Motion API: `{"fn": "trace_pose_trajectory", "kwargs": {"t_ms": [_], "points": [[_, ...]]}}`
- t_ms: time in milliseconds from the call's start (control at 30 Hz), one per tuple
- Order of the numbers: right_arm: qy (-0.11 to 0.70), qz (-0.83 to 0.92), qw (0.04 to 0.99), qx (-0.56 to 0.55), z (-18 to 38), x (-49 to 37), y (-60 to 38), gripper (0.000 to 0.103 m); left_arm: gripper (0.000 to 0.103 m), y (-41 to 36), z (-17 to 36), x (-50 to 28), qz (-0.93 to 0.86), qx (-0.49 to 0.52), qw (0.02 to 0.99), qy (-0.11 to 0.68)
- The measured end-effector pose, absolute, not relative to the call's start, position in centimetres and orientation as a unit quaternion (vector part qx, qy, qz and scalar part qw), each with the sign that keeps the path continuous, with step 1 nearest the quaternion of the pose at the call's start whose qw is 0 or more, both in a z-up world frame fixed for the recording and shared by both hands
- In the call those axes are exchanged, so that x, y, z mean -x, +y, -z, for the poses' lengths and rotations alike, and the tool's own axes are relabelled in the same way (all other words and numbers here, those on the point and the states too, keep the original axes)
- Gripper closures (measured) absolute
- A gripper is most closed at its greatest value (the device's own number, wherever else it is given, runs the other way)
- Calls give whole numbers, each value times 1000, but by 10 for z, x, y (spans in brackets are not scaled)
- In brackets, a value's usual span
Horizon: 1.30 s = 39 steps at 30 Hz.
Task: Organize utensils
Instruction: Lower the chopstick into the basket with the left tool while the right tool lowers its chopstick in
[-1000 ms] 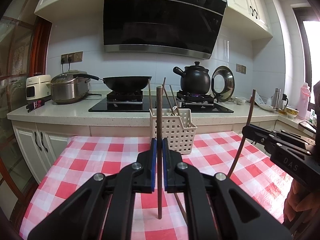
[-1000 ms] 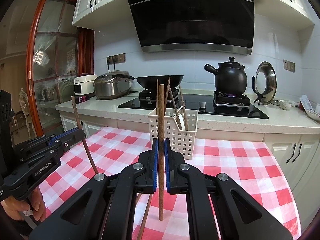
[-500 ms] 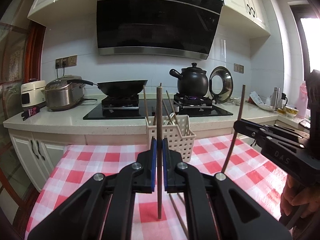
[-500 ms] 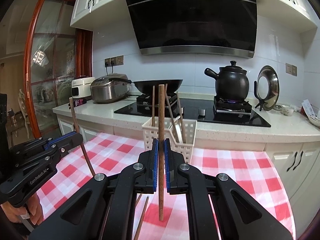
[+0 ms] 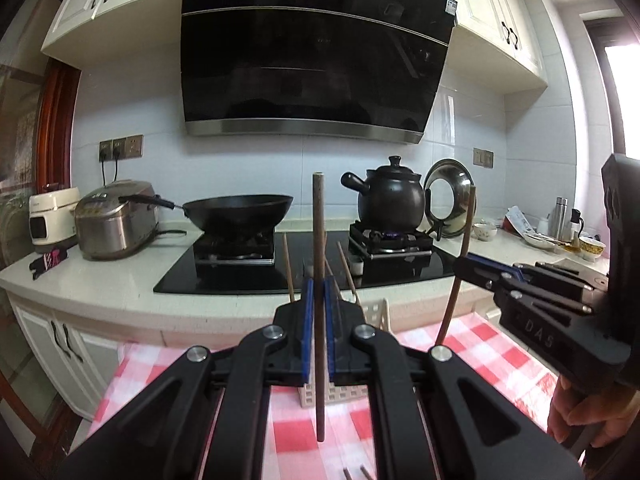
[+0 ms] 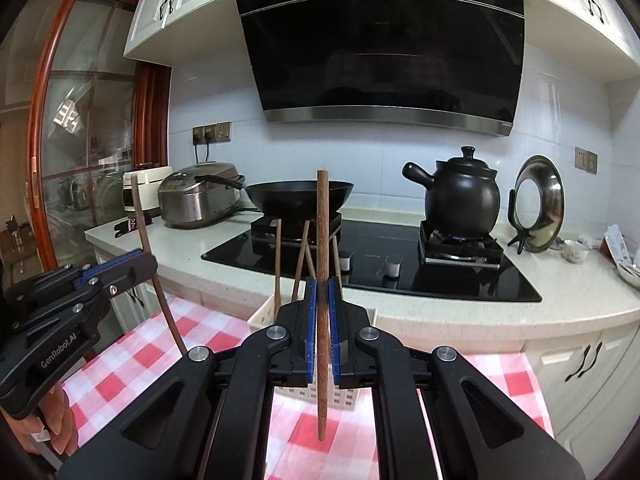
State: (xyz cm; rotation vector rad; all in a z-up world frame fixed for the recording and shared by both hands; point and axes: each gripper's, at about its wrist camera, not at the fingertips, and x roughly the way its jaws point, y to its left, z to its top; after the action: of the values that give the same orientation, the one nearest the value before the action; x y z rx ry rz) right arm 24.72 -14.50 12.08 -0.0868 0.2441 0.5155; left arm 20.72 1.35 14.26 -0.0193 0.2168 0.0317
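While I hold one brown chopstick upright in each gripper, both sit just short of the white slotted basket (image 6: 262, 316), whose rim and lower wall peek out behind my jaws. My left gripper (image 5: 316, 332) is clamped narrow on the left chopstick (image 5: 319, 240); my right gripper (image 6: 322, 332) is clamped the same way on the right chopstick (image 6: 322, 240), which also shows in the left view, leaning a little.

Several chopsticks (image 6: 277, 256) already stand in the basket, so I judge the job partly done. These two are not yet in. At least two more stick ends (image 5: 354, 473) lie on the red-checked cloth (image 6: 132, 364) at the bottom of the left view, so more picking up seems to remain.

Beyond the basket runs a pale counter (image 5: 100, 284) with a black hob, a wok (image 5: 240, 210), a dark clay pot (image 5: 390, 196) over a lit burner, a steel lid on a stand, and a rice cooker (image 5: 116, 220) at the left. A range hood hangs above.

Nothing blocks the basket, though the sticks already leaning inside it crowd the opening, and my two grippers are close together.
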Motion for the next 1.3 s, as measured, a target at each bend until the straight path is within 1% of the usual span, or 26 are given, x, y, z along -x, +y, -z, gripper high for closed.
{"fn": "trace_pose_trajectory", "kwargs": {"t_ms": [367,633,867,1067,1300], "points": [[108,-241,963,59,-151,-283,-130,97,97,19,-190,-259,-17,3,995,98],[116,-238,963,45,-159,-316,-123,97,97,20,-206,-296,-21,9,995,99],[136,-239,960,46,-157,-345,-113,97,97,22,-200,-326,-24,20,993,111],[168,-240,954,62,-144,-367,-104,97,97,33,-182,-351,-23,36,989,140],[188,-240,949,79,-135,-378,-95,97,97,40,-164,-364,-21,33,986,162]]}}
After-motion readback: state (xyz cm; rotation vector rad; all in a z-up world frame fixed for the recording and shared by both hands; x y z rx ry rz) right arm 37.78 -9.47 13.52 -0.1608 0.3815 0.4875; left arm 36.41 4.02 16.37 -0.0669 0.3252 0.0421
